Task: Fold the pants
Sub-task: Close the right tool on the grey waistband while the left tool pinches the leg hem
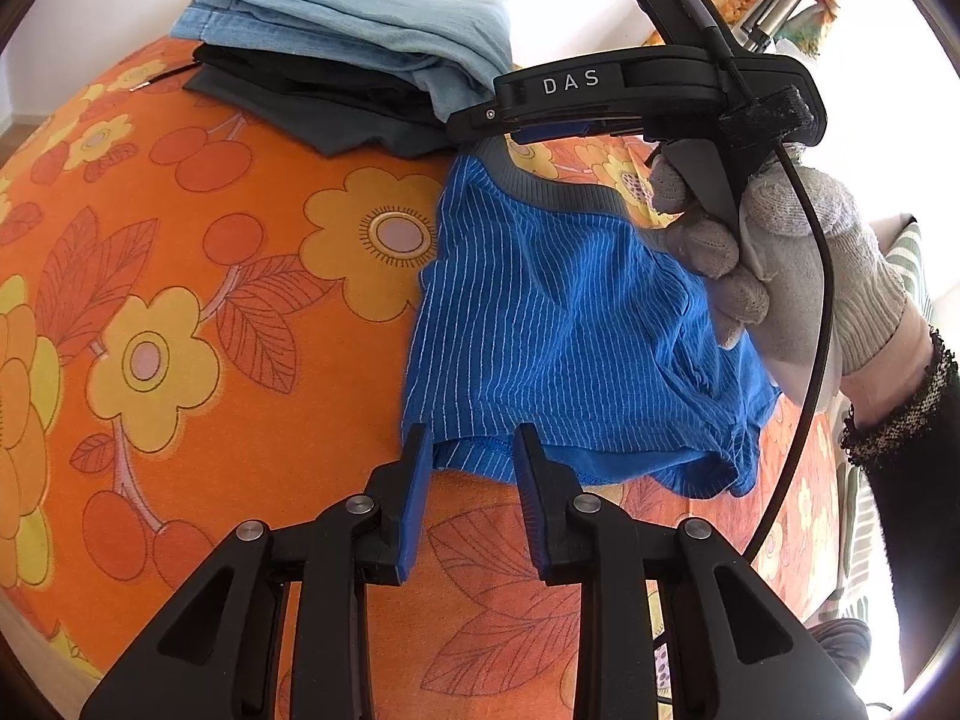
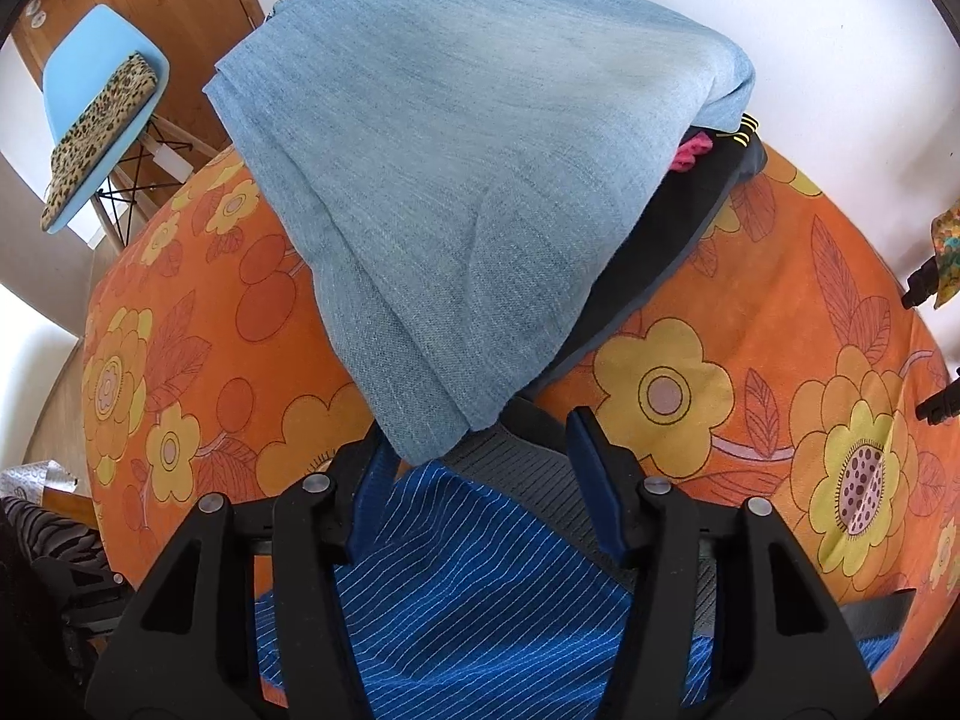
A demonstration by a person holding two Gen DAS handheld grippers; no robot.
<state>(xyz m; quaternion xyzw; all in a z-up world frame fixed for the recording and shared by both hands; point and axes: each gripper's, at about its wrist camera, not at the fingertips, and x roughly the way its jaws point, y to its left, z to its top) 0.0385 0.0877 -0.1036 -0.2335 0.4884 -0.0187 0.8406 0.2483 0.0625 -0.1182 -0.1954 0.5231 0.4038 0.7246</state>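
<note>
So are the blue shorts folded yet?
Not yet: the shorts lie spread flat, waistband and leg hem both showing.

One blue striped shorts (image 1: 558, 324), three folded garments (image 1: 360, 30) stacked, one chair (image 2: 102, 96).

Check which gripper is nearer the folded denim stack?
Right. The right gripper sits at the shorts' grey waistband, right beside the denim stack's near edge. The left gripper is at the blue striped shorts' hem, the far side from the stack.

An orange floral bedspread (image 1: 198, 276) carries two things — blue pinstriped shorts (image 1: 558, 324) and, just beside, a folded-clothes stack (image 1: 336, 60).
</note>
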